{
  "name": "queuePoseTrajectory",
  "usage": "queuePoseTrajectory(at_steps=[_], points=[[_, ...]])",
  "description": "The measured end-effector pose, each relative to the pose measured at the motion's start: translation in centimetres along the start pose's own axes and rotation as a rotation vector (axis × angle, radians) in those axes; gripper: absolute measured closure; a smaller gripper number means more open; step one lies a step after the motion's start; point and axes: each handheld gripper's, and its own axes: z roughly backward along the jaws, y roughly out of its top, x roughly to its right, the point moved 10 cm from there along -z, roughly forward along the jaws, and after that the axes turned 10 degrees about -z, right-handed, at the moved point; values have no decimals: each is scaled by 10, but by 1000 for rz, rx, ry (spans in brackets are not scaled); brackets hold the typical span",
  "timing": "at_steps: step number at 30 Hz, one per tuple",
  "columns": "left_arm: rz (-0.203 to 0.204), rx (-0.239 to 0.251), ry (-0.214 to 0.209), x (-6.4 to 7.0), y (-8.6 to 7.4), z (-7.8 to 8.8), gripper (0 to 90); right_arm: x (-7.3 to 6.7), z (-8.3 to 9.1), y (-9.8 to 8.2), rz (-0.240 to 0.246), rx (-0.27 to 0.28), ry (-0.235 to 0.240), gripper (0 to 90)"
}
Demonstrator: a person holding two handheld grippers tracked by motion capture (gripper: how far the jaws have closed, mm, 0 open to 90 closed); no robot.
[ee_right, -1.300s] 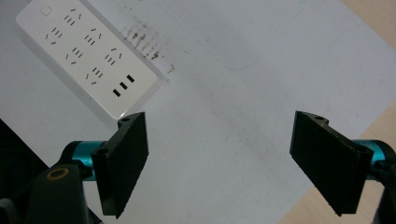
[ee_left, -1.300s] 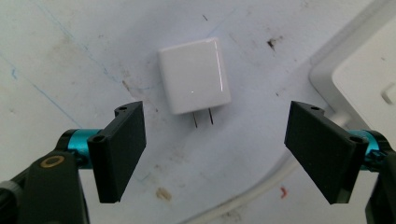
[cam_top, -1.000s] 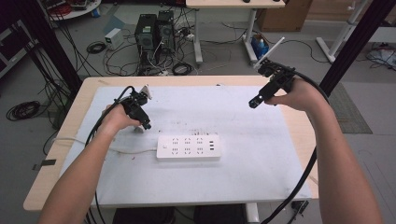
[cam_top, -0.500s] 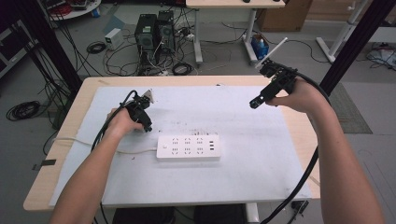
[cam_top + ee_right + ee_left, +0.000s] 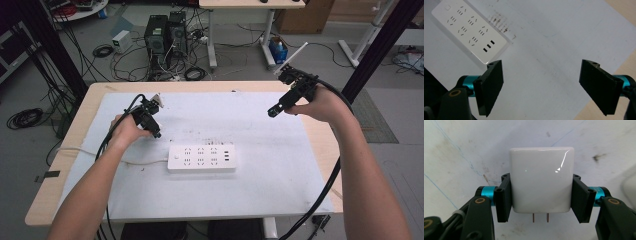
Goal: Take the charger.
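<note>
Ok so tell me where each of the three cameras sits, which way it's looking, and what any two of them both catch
High view: above the person's side, looking forward and down at the table; both forearms, left gripper and right gripper show.
Left gripper view: rides the left gripper, looking down its jaws, shut on a white plug adapter.
Right gripper view: rides the right gripper, jaws open above the table.
Shared: high and right gripper views both show the power strip.

Left gripper (image 5: 541, 198) low over the table, jaws just closed and clamped on a white plug adapter (image 5: 541, 180); right gripper (image 5: 547, 85) raised, jaws spread wide, both forearms extended
</note>
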Motion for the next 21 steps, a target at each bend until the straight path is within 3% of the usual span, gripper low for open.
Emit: queuePoseTrajectory(at_steps=[2, 5, 15, 21], points=[[-18, 50, -2, 4, 5, 15, 424, 1, 1, 0, -9, 1, 1, 191], [-88, 92, -18, 14, 10, 37, 424, 0, 1, 1, -30, -6, 4, 191], [-420, 154, -89, 67, 26, 113, 424, -9, 6, 9, -102, -12, 63, 191], [-562, 151, -117, 96, 37, 148, 424, -11, 10, 12, -148, -16, 71, 191]])
